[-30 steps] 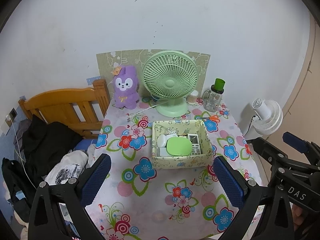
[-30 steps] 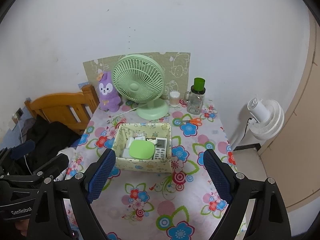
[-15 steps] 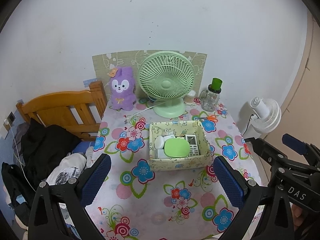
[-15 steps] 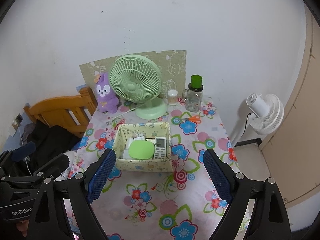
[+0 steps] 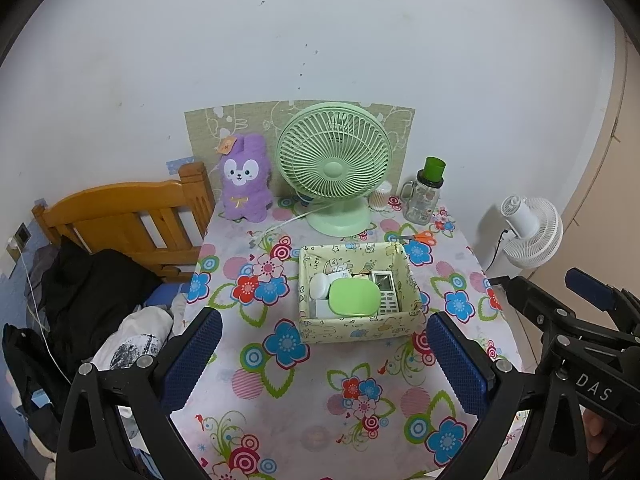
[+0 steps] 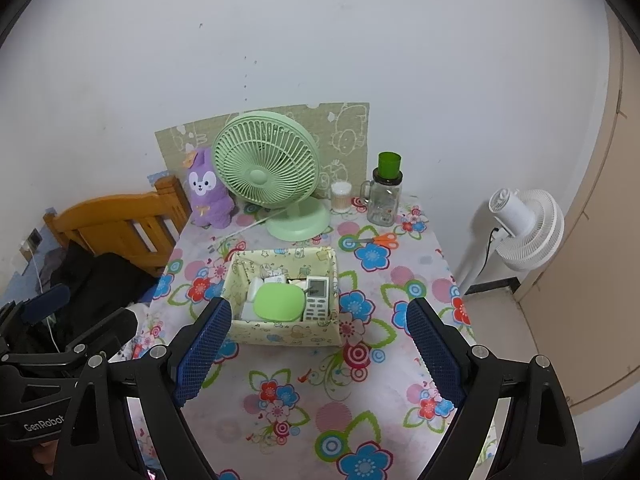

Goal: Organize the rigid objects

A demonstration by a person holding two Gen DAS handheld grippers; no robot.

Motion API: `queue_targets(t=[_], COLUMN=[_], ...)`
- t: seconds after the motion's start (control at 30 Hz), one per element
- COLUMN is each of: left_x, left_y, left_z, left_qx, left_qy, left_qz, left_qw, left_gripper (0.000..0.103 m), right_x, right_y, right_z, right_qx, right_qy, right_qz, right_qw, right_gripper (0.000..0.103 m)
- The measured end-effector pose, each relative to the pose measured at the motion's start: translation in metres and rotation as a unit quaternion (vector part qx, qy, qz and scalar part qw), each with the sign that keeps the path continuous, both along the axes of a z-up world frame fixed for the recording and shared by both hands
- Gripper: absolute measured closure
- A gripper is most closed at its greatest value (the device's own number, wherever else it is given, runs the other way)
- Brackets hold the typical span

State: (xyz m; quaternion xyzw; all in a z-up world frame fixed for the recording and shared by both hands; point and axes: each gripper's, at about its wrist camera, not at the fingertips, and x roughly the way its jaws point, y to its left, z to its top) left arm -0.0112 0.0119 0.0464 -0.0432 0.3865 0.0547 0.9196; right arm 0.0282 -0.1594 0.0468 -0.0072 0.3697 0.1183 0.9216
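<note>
A pale yellow patterned box [image 5: 356, 334] [image 6: 280, 334] stands mid-table on the floral cloth [image 5: 280, 400]. Inside it lie a green oval case [image 5: 354, 298] [image 6: 278, 303], a white remote [image 5: 386, 292] [image 6: 316, 298] and some white items. Orange-handled scissors [image 5: 418, 237] [image 6: 380, 240] lie on the cloth behind the box to the right. My left gripper [image 5: 322, 344] hovers open above the near side of the table, holding nothing. My right gripper [image 6: 320, 328] is open beside it, also holding nothing, short of the box.
At the table's back stand a green desk fan [image 5: 334, 168], a purple plush [image 5: 244, 180], a swab pot [image 5: 380, 196] and a green-lidded glass jar [image 5: 426, 196]. A wooden bed frame [image 5: 120, 220] with dark clothes [image 5: 88, 292] is left; a white floor fan [image 5: 530, 232] is right.
</note>
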Motion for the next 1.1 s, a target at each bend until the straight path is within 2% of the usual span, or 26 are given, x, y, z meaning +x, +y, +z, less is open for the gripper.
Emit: queue_targets(t=[1.1], left_x=[0.005], left_y=[0.001], left_z=[-0.012], left_qx=[0.009], left_qy=[-0.004], left_qz=[-0.007], left_qw=[0.9999], left_gripper=[0.0], right_x=[0.003], right_y=[0.004], right_z=[-0.012], right_qx=[-0.013], right_qy=[-0.002], right_qz=[-0.024], right_qw=[1.0], right_gripper=[0.012])
